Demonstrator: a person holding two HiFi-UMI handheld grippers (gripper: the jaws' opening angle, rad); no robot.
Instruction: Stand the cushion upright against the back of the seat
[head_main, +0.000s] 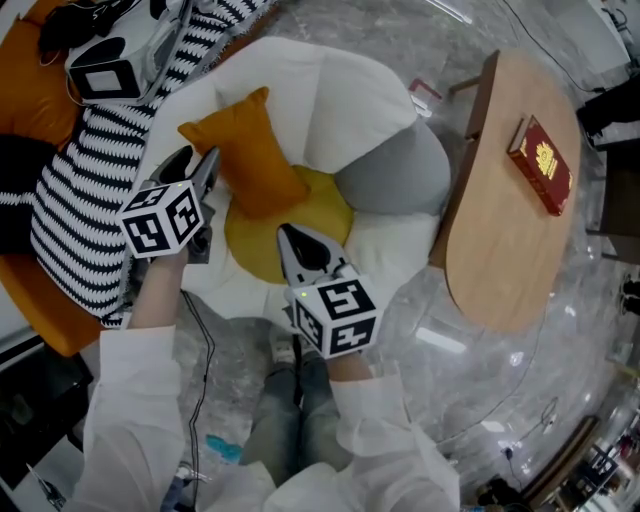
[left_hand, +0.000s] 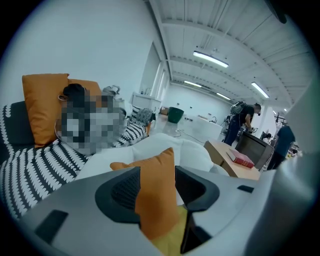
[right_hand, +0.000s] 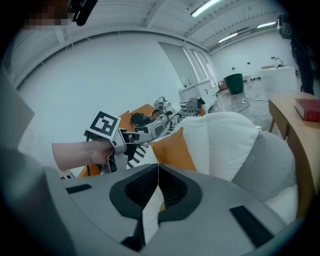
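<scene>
The orange cushion (head_main: 250, 155) stands on edge on the yellow seat pad (head_main: 330, 215), leaning on the white padded back (head_main: 340, 90) of the round seat. My left gripper (head_main: 205, 160) is at the cushion's left edge with its jaws open. In the left gripper view the orange cushion (left_hand: 155, 192) shows in the gap of that gripper (left_hand: 157, 186), with no pad pressing on it. My right gripper (head_main: 288, 235) hovers over the front of the yellow pad, shut with nothing in it. The right gripper view shows the closed right gripper (right_hand: 158, 167), the cushion (right_hand: 172, 147) and the left gripper (right_hand: 150, 127).
A grey cushion (head_main: 395, 170) forms the seat's right side. A wooden table (head_main: 500, 240) with a red book (head_main: 541, 165) stands to the right. A black-and-white striped throw (head_main: 80, 220) on an orange sofa (head_main: 30, 80) is at the left. People stand far off in the room (left_hand: 245, 122).
</scene>
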